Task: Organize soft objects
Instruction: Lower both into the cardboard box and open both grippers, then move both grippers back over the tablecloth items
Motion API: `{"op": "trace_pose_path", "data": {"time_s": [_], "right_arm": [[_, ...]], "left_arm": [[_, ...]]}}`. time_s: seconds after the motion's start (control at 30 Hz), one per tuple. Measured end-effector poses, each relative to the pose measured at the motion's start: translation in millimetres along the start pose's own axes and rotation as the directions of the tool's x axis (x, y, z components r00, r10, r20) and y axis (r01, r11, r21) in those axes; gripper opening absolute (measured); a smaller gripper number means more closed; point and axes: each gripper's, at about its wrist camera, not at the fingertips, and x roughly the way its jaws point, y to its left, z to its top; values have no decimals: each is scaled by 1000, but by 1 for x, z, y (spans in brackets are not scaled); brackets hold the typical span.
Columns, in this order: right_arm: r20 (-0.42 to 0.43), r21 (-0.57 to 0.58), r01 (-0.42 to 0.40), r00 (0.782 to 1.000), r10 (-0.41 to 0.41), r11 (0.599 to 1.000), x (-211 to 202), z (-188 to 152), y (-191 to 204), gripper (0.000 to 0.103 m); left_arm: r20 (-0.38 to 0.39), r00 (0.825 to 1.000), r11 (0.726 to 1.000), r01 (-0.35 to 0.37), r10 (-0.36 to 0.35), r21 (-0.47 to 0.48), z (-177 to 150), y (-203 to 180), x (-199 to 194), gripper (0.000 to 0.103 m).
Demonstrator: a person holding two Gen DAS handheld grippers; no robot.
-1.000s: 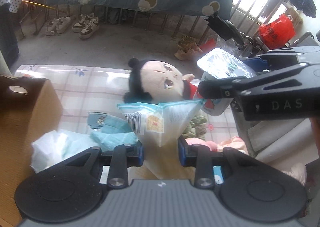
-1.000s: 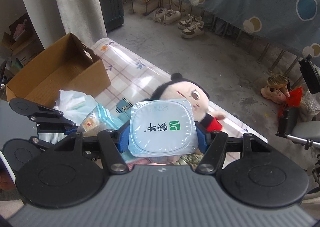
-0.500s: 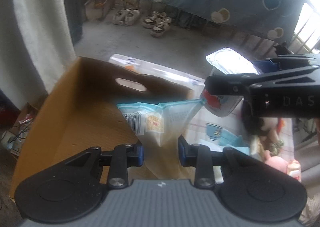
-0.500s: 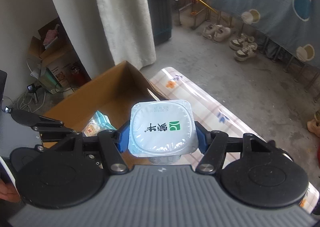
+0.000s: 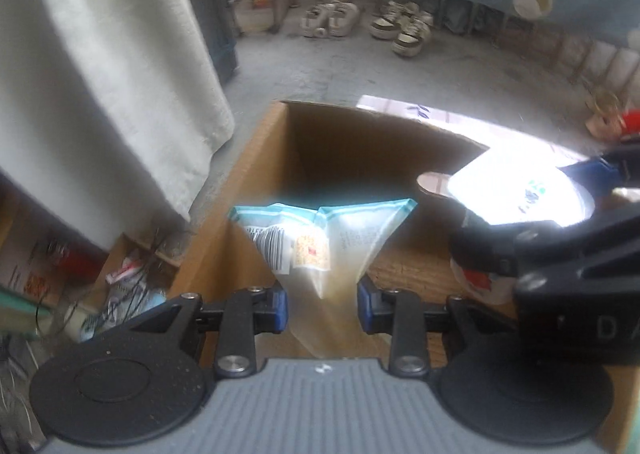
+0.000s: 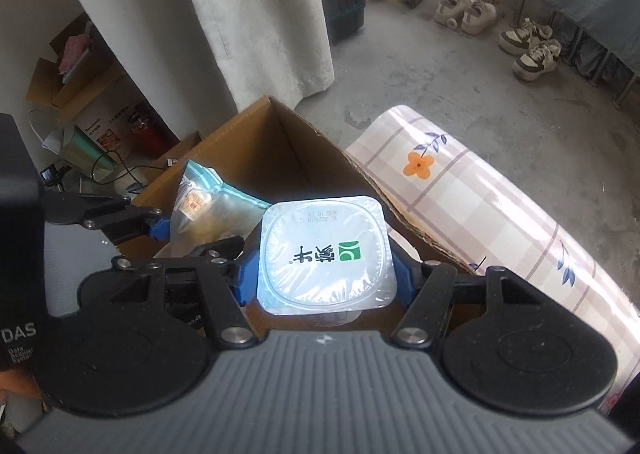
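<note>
The snack pouch is hanging clamped in the left claw, long axis running 6 to 12 o'clock, sealed top edge fanning toward 12, over the open cardboard box. At 3 o'clock, the yogurt cup is sitting clamped in the right claw, foil lid facing the camera. Risks: the two claws are crowding close and may be colliding; released from this height, the cup may be tipping or landing on the pouch. The bench is lying beyond the box.
</note>
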Motion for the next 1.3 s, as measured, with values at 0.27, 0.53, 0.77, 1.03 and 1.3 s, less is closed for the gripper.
{"op": "trace_pose_path", "data": {"time_s": [0.27,0.53,0.77,1.03,1.3], "right_arm": [[-29,77,39,999,-37,996,50,-18,-12,64],[-69,201,60,997,-47,978,89,-32,-36,64],[-44,249,24,999,-14,968,74,-32,-47,68],[113,297,-95,992,63,950,-11,-48,-55,78],[301,397,-257,943,140,881,-121,-116,-85,82]], "left_arm": [[7,1000,990,25,-27,139,2,-14,39,47],[-19,1000,986,-3,6,168,-2,-19,48,57],[-21,999,986,-29,33,164,-4,-24,23,71],[-42,993,989,-106,111,100,0,-24,-35,83],[-28,988,986,-151,149,-71,-17,-42,-123,84]]}}
